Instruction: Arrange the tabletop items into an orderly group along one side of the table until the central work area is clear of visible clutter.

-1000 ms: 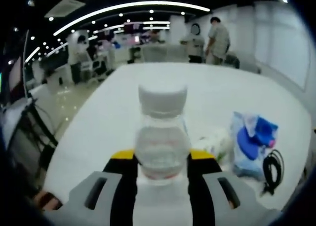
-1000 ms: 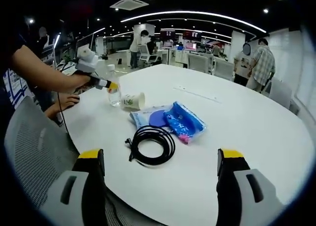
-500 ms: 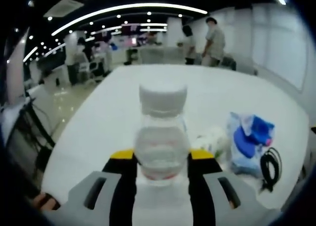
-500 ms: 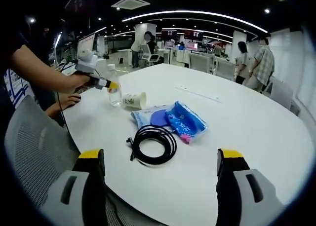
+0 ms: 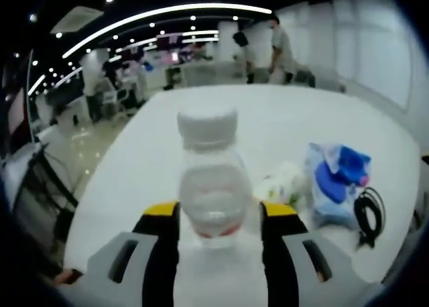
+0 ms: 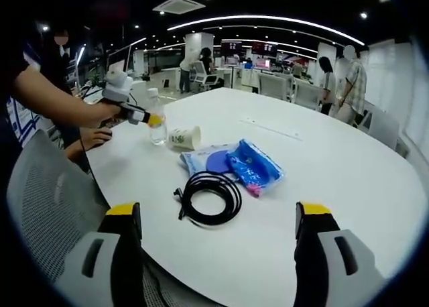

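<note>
A white table [image 6: 348, 153] carries clutter near its left edge: a blue wipes pack [image 6: 231, 163], black cable coil [image 6: 208, 196] and tipped paper cup [image 6: 182, 137]. The left gripper [image 5: 218, 216] clamps an upright water bottle [image 5: 211, 179] just left of the cup. The right gripper [image 6: 218, 230] hovers wide open, holding nothing, with the coil straight ahead and nearest.
</note>
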Motion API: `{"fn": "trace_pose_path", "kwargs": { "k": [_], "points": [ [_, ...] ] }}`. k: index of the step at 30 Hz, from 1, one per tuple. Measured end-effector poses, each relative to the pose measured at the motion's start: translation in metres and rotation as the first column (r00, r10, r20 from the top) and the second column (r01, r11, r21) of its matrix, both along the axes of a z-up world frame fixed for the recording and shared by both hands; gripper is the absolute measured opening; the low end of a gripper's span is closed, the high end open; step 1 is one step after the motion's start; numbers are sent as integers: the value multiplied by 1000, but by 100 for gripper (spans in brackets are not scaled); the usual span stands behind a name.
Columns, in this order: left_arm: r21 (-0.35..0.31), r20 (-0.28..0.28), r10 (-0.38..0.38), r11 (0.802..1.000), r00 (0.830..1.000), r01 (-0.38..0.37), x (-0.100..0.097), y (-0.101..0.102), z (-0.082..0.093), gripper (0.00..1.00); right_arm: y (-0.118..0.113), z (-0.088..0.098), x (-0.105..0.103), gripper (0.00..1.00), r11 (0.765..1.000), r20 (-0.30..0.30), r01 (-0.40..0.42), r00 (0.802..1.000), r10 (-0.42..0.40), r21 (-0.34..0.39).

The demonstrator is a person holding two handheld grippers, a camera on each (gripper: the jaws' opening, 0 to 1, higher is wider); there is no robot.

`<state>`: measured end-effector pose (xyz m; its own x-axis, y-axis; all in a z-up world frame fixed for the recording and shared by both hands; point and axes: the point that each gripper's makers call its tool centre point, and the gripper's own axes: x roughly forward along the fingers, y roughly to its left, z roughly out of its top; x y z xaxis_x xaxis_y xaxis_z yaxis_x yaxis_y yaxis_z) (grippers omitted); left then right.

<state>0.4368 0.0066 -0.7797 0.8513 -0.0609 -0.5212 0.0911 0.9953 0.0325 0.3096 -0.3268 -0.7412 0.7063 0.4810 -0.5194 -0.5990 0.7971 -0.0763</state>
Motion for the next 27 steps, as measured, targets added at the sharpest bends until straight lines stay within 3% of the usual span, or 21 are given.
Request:
{"fn": "trace_pose_path", "kwargs": {
  "k": [6, 12, 22, 27],
  "points": [
    [-3, -37, -51, 999, 998, 51, -20, -3, -2, 56, 3, 2, 4, 95, 1000, 2, -21, 1000, 21, 15],
    [-12, -35, -87, 996, 996, 86, -39, -3, 6, 64, 9, 3, 10, 95, 999, 6, -47, 999, 47, 19],
    [31, 12, -169, 985, 986, 169, -61, -12, 29, 65, 27, 0, 21, 95, 994, 14, -109, 994, 109, 11],
    [50, 10, -185, 982, 983, 184, -75, -16, 39, 67, 38, -1, 28, 94, 989, 32, -145, 989, 145, 16]
  ]
}}
